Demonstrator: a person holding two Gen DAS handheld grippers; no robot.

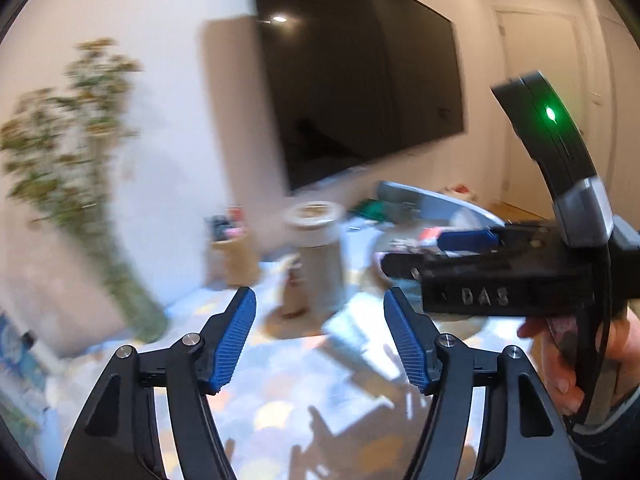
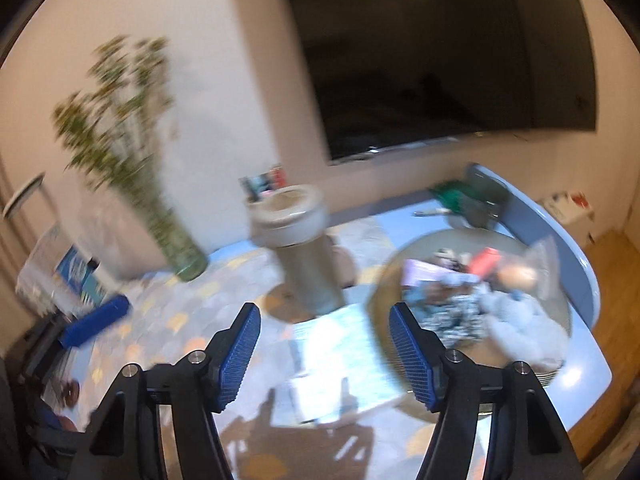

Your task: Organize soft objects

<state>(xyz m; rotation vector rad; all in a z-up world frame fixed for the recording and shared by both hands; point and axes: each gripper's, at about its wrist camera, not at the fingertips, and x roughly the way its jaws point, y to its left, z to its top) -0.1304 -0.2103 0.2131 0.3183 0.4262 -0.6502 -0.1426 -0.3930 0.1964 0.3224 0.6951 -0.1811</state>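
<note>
Both views are motion-blurred. A round woven tray (image 2: 386, 280) on the table's right side holds a heap of soft things: a pale blue fluffy item (image 2: 520, 328), a black-and-white patterned cloth (image 2: 452, 316) and a pink item (image 2: 486, 260). My right gripper (image 2: 324, 344) is open and empty, held above the table just left of the tray. My left gripper (image 1: 320, 332) is open and empty, above the patterned tablecloth. In the left wrist view the right gripper's black body (image 1: 500, 284) crosses the right side, a hand on its handle.
A tall grey cylinder with a white top (image 2: 300, 252) stands mid-table. A glass vase of green stems (image 2: 176, 240) stands at the left by the wall. White papers (image 2: 340, 356) lie ahead. A large dark TV (image 2: 440, 60) hangs on the wall. The table edge (image 2: 588, 280) curves at right.
</note>
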